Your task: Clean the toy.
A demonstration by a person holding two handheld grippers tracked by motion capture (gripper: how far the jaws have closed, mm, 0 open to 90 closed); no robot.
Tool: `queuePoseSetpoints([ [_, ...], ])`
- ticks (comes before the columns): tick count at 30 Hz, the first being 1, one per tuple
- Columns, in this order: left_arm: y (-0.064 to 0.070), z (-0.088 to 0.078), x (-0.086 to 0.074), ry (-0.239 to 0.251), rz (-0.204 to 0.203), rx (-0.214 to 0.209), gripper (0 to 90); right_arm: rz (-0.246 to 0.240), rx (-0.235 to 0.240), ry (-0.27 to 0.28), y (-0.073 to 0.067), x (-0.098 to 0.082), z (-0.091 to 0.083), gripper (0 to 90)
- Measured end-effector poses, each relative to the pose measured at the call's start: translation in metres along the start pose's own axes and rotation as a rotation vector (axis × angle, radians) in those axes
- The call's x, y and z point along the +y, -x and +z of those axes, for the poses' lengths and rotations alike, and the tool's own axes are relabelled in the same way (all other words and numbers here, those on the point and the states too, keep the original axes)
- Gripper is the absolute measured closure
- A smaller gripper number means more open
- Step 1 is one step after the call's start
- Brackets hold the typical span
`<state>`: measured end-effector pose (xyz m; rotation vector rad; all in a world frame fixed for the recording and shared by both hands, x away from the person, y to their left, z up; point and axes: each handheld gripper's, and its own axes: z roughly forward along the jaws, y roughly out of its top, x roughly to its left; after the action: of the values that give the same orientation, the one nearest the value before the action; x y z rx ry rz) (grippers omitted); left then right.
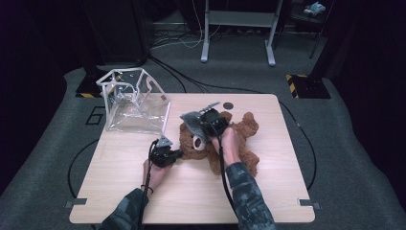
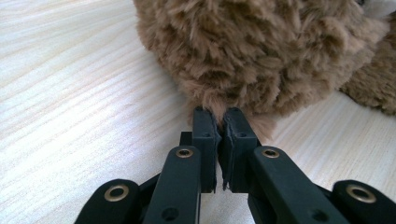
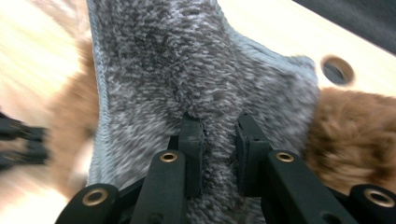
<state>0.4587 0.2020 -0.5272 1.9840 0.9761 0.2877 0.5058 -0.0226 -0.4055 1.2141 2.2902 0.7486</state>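
A pale wooden table (image 1: pixel 268 191) with a grained top carries it all, a round cable hole (image 1: pixel 228 105) near its far edge. Lying on it just right of the middle is a brown teddy bear (image 1: pixel 242 139), sprawled on the boards. At the far left corner sits a clear plastic box (image 1: pixel 136 103) with a white frame, partly overhanging the edge.

Shaggy brown plush teddy bear (image 1: pixel 239 139), matt fur. Grey fleece cloth (image 3: pixel 205 84), nubby, stitched hem. Pale wood-grain laminate table (image 1: pixel 268 191), smooth satin. Glossy clear plastic bag (image 1: pixel 136 108). Matt black plastic gripper pads (image 2: pixel 205 140), brass rivets.
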Motion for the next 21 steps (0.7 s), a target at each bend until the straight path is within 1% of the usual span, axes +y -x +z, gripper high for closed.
queuePoseSetpoints([
  [1, 0.0, 0.0, 0.0, 0.0, 0.005, 0.004, 84.9, 0.033, -0.001, 0.004, 0.007, -0.006, -0.002, 75.8],
  [2, 0.0, 0.001, 0.0, -0.01, 0.013, 0.006, 85.0, 0.083, 0.003, 0.019, 0.021, -0.014, -0.006, 75.9],
  [3, 0.0, 0.001, 0.0, -0.011, 0.017, 0.006, 85.1, 0.095, -0.005, 0.021, 0.026, -0.015, -0.01, 75.9],
  [4, 0.0, 0.001, 0.0, -0.01, 0.017, 0.007, 85.2, 0.097, -0.03, 0.018, 0.029, -0.016, -0.014, 75.9],
  [5, 0.0, 0.0, 0.0, -0.012, 0.019, 0.007, 85.2, 0.088, -0.058, 0.028, 0.031, -0.016, -0.017, 75.9],
  [6, 0.0, 0.0, 0.0, -0.006, 0.017, 0.005, 85.1, 0.09, -0.074, 0.032, 0.034, -0.017, -0.021, 75.8],
  [8, 0.0, 0.0, 0.0, -0.009, 0.017, 0.007, 85.1, 0.106, -0.115, 0.035, 0.038, -0.019, -0.028, 75.9],
  [9, 0.0, 0.0, 0.0, -0.009, 0.017, 0.007, 85.1, 0.106, -0.115, 0.035, 0.038, -0.019, -0.028, 75.9],
  [11, 0.0, 0.0, 0.0, -0.009, 0.014, 0.006, 85.1, 0.125, -0.13, 0.043, 0.045, -0.021, -0.032, 75.9],
  [12, -0.001, 0.0, 0.0, -0.008, 0.015, 0.005, 85.1, 0.12, -0.186, 0.046, 0.049, -0.023, -0.038, 76.0],
  [13, 0.0, 0.0, 0.0, 0.001, 0.008, 0.01, 85.1, 0.12, -0.186, 0.046, 0.049, -0.023, -0.038, 76.0],
  [14, 0.0, 0.0, 0.0, -0.001, 0.004, 0.007, 85.1, 0.124, -0.195, 0.058, 0.053, -0.025, -0.042, 76.0],
  [15, 0.0, 0.0, 0.0, -0.003, 0.002, 0.009, 85.0, 0.145, -0.202, 0.065, 0.055, -0.027, -0.045, 76.0],
  [16, 0.0, 0.0, 0.0, 0.002, 0.004, 0.012, 85.0, 0.149, -0.205, 0.069, 0.059, -0.029, -0.048, 76.0],
  [18, 0.0, 0.0, 0.0, 0.003, 0.003, 0.013, 84.8, 0.174, -0.209, 0.074, 0.064, -0.033, -0.051, 76.0],
  [20, -0.001, 0.0, 0.0, 0.001, 0.001, 0.01, 83.9, 0.179, -0.212, 0.064, 0.065, -0.036, -0.051, 75.9],
  [21, -0.001, 0.0, 0.0, 0.002, 0.0, 0.011, 83.4, 0.173, -0.2, 0.054, 0.066, -0.037, -0.048, 76.0],
])
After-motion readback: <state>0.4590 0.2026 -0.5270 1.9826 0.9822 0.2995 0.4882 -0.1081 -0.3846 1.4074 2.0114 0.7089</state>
